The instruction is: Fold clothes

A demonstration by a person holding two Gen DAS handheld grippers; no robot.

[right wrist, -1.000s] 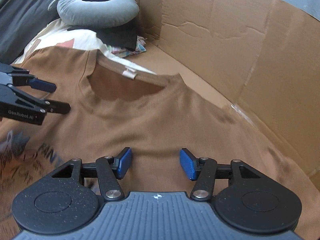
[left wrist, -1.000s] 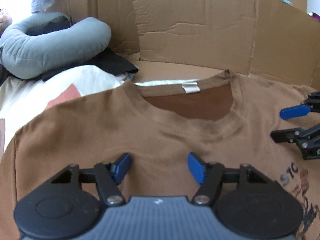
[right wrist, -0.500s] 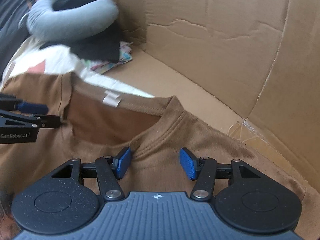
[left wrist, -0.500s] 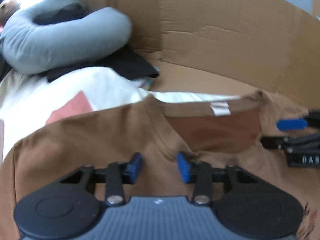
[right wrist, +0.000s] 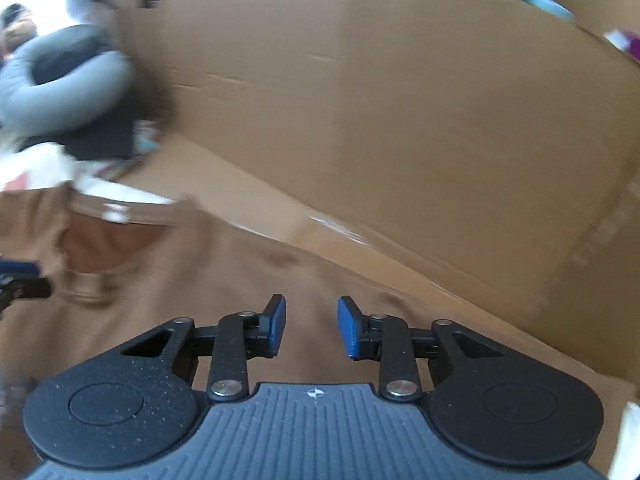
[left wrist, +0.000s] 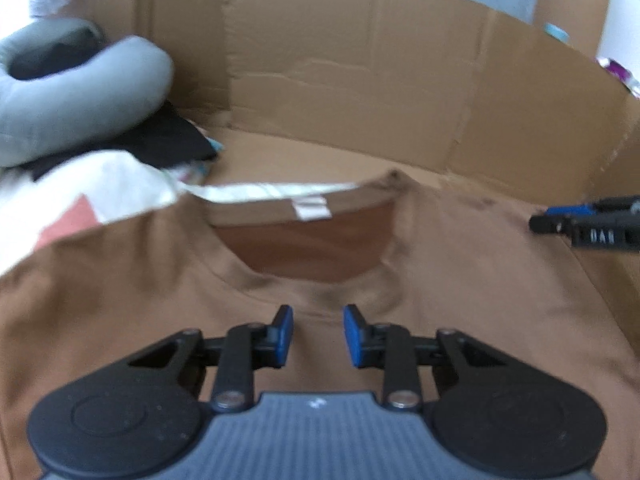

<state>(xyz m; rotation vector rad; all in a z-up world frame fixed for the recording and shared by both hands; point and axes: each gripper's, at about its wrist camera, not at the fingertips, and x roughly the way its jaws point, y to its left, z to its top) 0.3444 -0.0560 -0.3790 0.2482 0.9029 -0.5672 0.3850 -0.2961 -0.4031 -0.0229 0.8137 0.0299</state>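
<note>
A brown T-shirt lies spread flat with its neck opening and white label toward the cardboard wall. My left gripper hovers just below the front of the collar. Its jaws are closing, with a gap still showing and no cloth pinched between the blue pads. My right gripper is over the shirt's shoulder near the cardboard wall. Its jaws are closing too, with only flat cloth behind the gap. Each gripper shows at the edge of the other's view: the right gripper, the left gripper.
Cardboard walls stand behind and to the right of the shirt. A grey neck pillow, a black cloth and a white patterned fabric lie at the left. The right wrist view is blurred by motion.
Both grippers' jaws have narrowed. The left gripper has shifted up toward the collar. The right gripper has swung away from the collar toward the shoulder by the cardboard wall.
</note>
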